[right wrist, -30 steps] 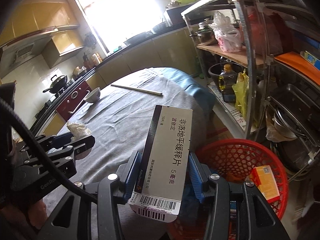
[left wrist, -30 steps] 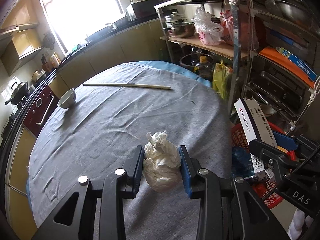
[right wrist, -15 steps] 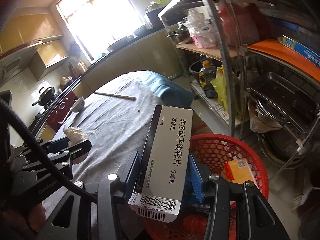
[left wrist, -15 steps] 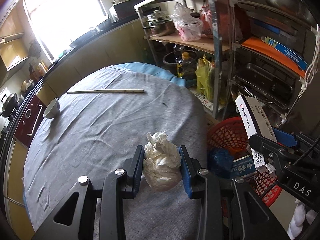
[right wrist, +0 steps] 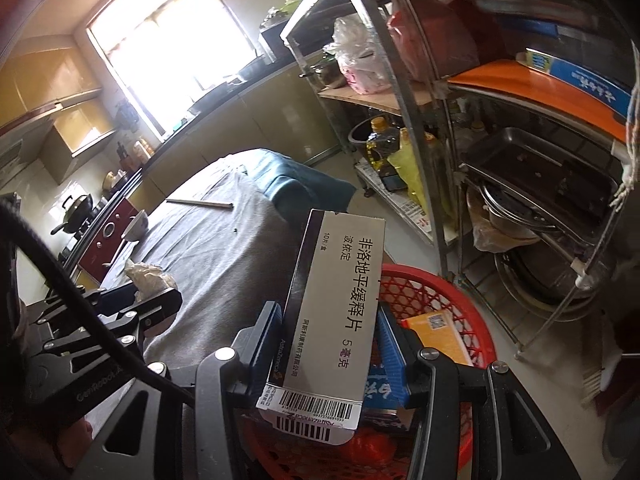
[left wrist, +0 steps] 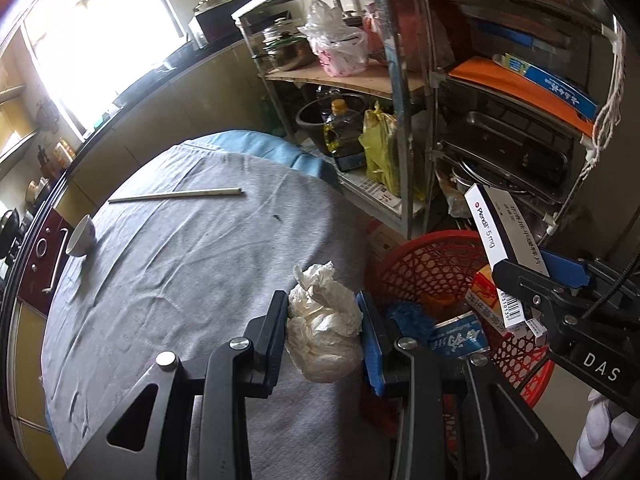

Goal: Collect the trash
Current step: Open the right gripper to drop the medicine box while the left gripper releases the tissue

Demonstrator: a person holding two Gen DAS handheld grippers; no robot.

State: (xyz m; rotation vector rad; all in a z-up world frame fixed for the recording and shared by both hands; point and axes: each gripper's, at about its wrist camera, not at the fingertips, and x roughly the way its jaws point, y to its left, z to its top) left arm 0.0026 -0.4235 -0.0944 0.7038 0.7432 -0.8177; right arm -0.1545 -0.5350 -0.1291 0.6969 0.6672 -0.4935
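Observation:
My left gripper (left wrist: 324, 332) is shut on a crumpled white tissue wad (left wrist: 322, 328), held just above the grey-clothed table's (left wrist: 180, 264) right edge. A white and dark medicine box (right wrist: 336, 312) stands clamped between the pads of my right gripper (right wrist: 330, 344), which hangs over the red mesh basket (right wrist: 448, 300) on the floor. In the left wrist view that box (left wrist: 496, 236) and the right gripper (left wrist: 532, 280) sit over the basket (left wrist: 424, 260), which holds several discarded cartons. The right wrist view shows the left gripper (right wrist: 152, 300) with the tissue (right wrist: 146, 276) at the table's edge.
A metal shelf rack (left wrist: 404, 92) with pots, bags, an oil bottle (left wrist: 340, 132) and trays stands close behind the basket. On the table lie chopsticks (left wrist: 176, 196) and a small bowl (left wrist: 82, 236). Kitchen counters and a stove run along the left.
Both grippers have moved right, off the table toward the basket, keeping their loads. The basket now lies more under the box, and the tissue has reached the table's edge.

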